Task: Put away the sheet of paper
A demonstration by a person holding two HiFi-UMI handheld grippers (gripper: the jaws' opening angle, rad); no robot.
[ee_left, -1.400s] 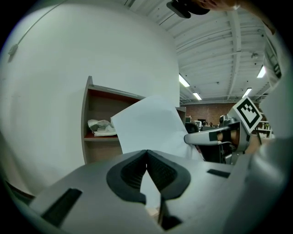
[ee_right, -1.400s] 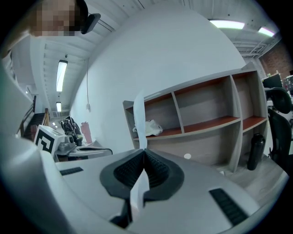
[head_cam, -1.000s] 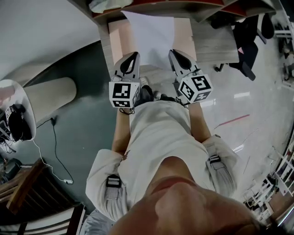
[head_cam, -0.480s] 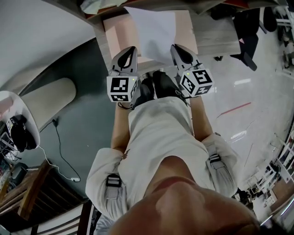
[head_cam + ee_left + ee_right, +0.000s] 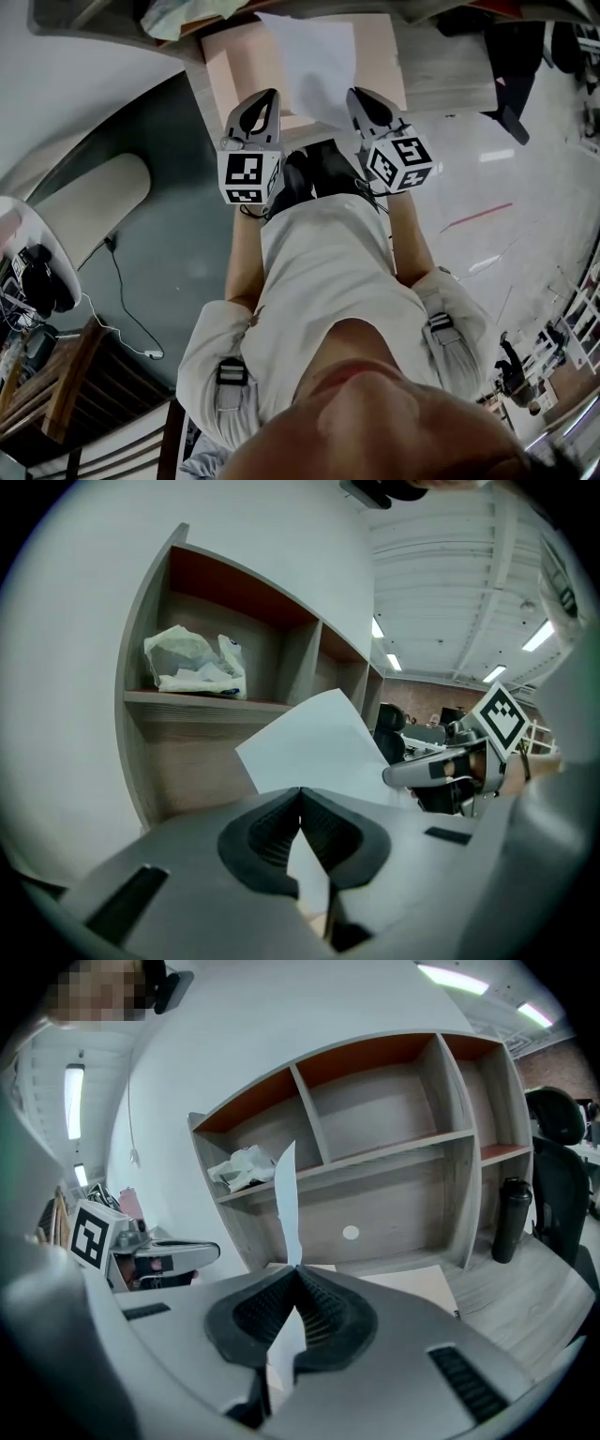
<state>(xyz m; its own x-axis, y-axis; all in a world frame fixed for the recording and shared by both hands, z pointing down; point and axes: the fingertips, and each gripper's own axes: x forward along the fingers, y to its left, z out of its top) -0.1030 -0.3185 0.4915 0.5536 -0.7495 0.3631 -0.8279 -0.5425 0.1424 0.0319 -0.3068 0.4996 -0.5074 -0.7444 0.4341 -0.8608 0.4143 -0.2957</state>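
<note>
The white sheet of paper (image 5: 316,64) hangs between my two grippers over a pinkish desk mat (image 5: 236,67). In the head view my left gripper (image 5: 270,95) holds its near left corner and my right gripper (image 5: 355,94) its near right corner. In the left gripper view the jaws (image 5: 300,794) are shut on the sheet (image 5: 314,745), which rises ahead of them. From the right gripper (image 5: 298,1272) the sheet (image 5: 286,1199) shows edge-on, pinched between the shut pads.
A grey shelf unit (image 5: 398,1115) with red-backed compartments stands ahead on the desk. A crumpled plastic bag (image 5: 194,661) lies in its left compartment. A black bottle (image 5: 506,1218) stands at the shelf's right end, with a dark office chair (image 5: 562,1147) beyond it.
Both grippers have moved a little forward toward the shelf with the sheet still held between them. More of the pink mat shows beside the paper.
</note>
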